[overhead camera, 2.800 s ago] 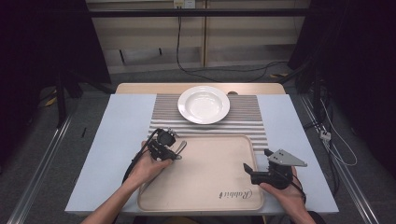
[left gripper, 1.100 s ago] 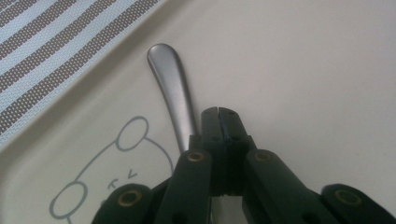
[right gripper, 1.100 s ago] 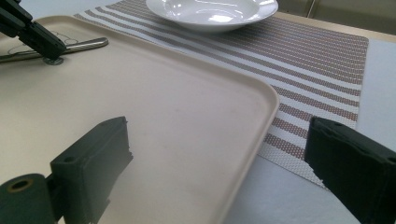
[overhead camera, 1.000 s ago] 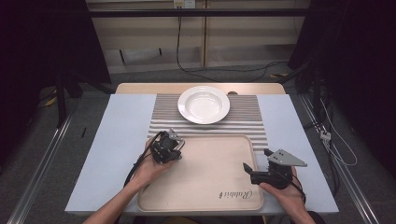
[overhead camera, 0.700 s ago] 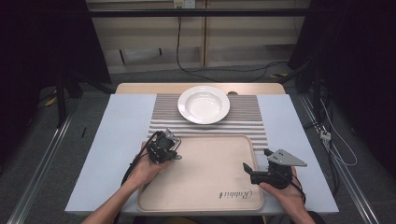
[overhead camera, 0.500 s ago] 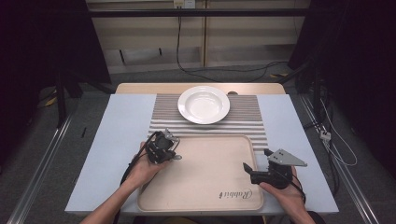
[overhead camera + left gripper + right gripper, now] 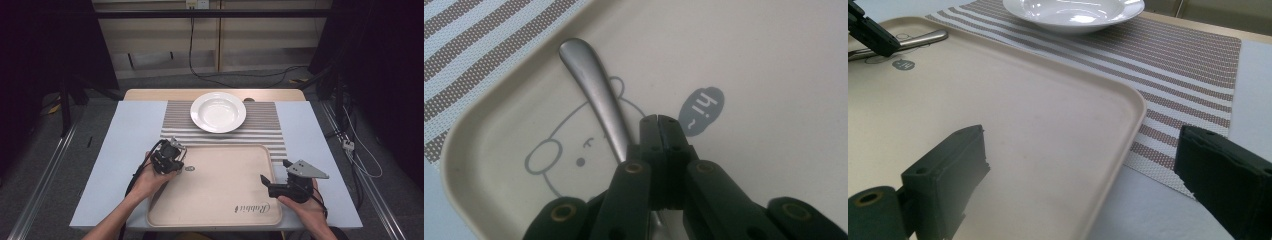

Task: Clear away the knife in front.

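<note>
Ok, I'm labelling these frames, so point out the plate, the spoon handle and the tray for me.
plate (image 7: 218, 111), high view, centre of its white bowl.
spoon handle (image 7: 591, 85), left gripper view, the broad end of the metal handle.
tray (image 7: 1128, 107), right gripper view, its raised corner rim.

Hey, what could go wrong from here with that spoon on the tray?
1. The left gripper has its jaws shut beside the metal spoon handle, not around it, so a lift would likely come up empty or nudge it.
2. The handle lies flat on the beige tray near its corner rim; a push might wedge it there.
3. The right gripper, open, straddles the tray's edge and may bump it.
</note>
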`<action>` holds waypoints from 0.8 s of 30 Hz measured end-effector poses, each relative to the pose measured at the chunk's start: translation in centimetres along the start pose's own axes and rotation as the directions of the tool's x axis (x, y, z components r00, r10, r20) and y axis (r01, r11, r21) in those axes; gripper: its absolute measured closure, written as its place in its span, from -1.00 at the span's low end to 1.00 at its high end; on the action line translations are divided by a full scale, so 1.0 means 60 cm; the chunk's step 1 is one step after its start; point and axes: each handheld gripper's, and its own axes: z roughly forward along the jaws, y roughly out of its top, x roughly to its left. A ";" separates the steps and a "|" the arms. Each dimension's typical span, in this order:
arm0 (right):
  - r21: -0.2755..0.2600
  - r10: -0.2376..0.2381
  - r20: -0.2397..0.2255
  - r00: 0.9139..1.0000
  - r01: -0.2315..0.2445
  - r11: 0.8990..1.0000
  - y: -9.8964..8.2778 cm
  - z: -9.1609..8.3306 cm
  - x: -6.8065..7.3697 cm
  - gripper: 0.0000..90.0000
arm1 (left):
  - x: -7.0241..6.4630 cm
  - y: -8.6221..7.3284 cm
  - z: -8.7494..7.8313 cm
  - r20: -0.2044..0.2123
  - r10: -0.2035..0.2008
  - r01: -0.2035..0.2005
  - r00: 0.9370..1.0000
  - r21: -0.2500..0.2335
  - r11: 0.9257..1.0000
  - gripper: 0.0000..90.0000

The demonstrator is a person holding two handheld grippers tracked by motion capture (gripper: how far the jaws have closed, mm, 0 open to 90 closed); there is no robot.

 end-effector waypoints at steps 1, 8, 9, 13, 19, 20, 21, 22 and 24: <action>0.000 0.000 0.000 1.000 0.000 1.000 0.000 0.000 0.000 -0.84 | 0.000 -0.001 0.000 0.003 -0.010 0.010 1.000 -0.004 1.000 1.00; 0.001 0.001 0.002 1.000 -0.001 1.000 0.000 0.002 0.000 -0.84 | 0.002 -0.006 -0.004 -0.013 -0.008 0.008 1.000 0.002 1.000 1.00; 0.003 0.004 0.002 1.000 -0.004 1.000 0.000 0.001 0.000 -0.84 | 0.002 -0.007 -0.004 -0.012 -0.013 0.013 1.000 0.004 1.000 1.00; 0.003 0.001 0.004 1.000 -0.001 1.000 -0.002 -0.001 0.002 -0.84 | 0.006 -0.011 -0.008 -0.025 -0.022 0.022 0.999 0.010 1.000 1.00; 0.000 0.007 0.011 1.000 -0.007 1.000 -0.003 -0.006 0.001 -0.84 | 0.009 -0.016 -0.011 -0.028 -0.029 0.030 0.999 0.011 0.999 1.00; 0.001 0.007 0.013 1.000 -0.007 1.000 -0.004 -0.007 0.001 -0.84 | 0.011 -0.018 -0.012 -0.023 -0.025 0.025 0.999 0.009 1.000 1.00; 0.002 0.008 0.013 1.000 -0.008 1.000 -0.004 -0.007 0.001 -0.84 | 0.011 -0.019 -0.011 -0.022 -0.034 0.035 0.999 0.005 0.999 1.00; 0.002 0.008 0.013 1.000 -0.008 1.000 -0.004 -0.007 0.001 -0.84 | 0.012 -0.020 -0.012 -0.023 -0.032 0.032 0.999 0.007 0.999 1.00; 0.005 0.008 0.014 1.000 -0.008 1.000 -0.005 -0.007 0.001 -0.84 | 0.013 -0.022 -0.014 -0.032 -0.028 0.028 0.999 0.008 1.000 1.00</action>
